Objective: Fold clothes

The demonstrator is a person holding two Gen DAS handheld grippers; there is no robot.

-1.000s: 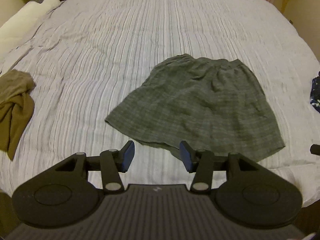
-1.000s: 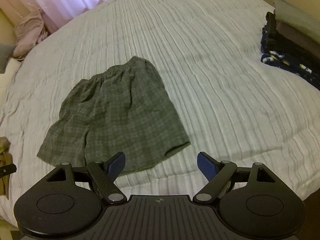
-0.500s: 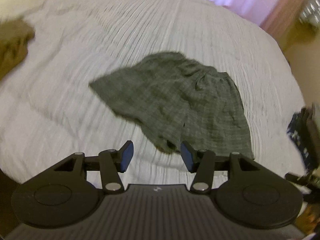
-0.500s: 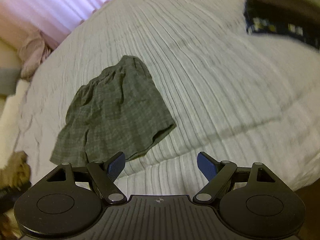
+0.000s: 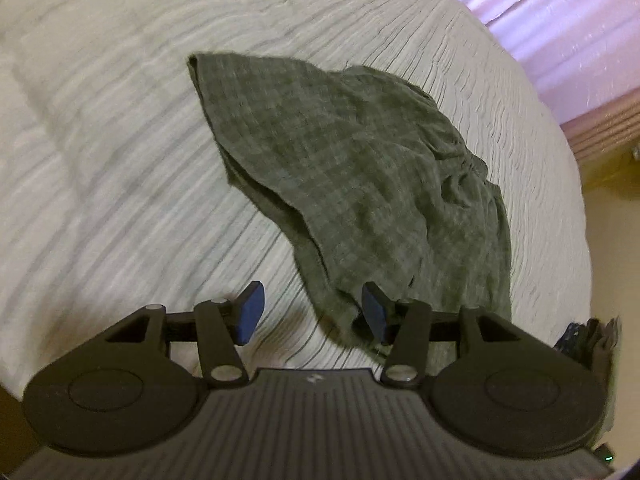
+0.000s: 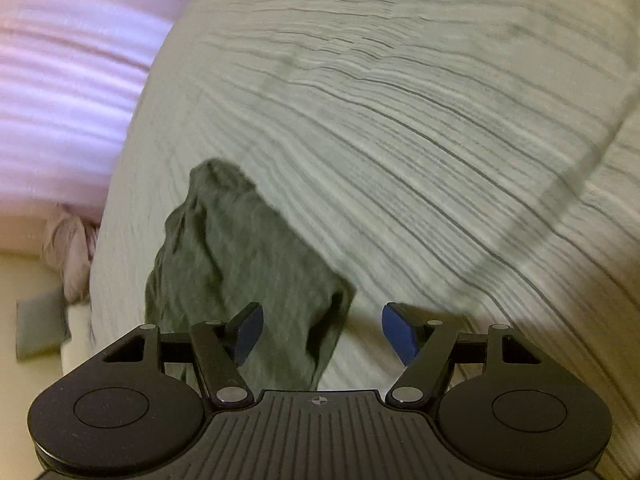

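Black claws (image 5: 312,312), blue pads (image 6: 394,332)

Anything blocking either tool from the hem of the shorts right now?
Nothing visible. The left tool and right tool are both open right at the near hem of the shorts, with only bare bedspread around.

Ahead of your left jaws lie grey-green shorts (image 5: 360,184) in a faint check, on a pale bedspread (image 5: 100,152) ribbed with thin dark lines. Your finger pads (image 6: 396,338) are blue, their arms black. Beyond, left of your right jaws, hangs a pink-lilac curtain (image 6: 68,80).
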